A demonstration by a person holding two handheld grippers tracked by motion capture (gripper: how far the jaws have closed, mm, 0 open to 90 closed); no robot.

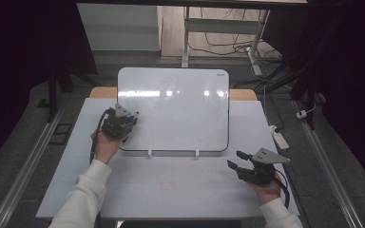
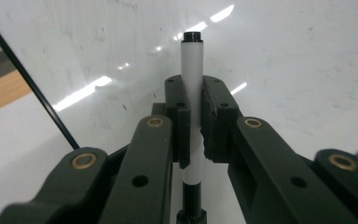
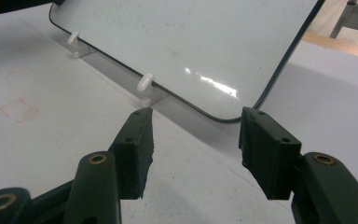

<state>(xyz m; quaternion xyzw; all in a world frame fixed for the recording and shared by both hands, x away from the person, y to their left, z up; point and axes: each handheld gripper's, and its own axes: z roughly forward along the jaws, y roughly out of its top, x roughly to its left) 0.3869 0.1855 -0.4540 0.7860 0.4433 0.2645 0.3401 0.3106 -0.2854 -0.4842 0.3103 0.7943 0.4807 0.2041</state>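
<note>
Setting: a lab or test room. A white worktop sits between floor rails, with dark curtains on both sides. Beyond the worktop's far edge stand metal desk legs, loose cables and a power strip on grey carpet.

White marker with black cap end, white whiteboard, black claws

Left tongs raised at upper left, jaws clamped tight, forearm in white sleeve angling up from bottom. Right tongs low at right, jaws parted with nothing between, pointing left, hand underneath.
</note>
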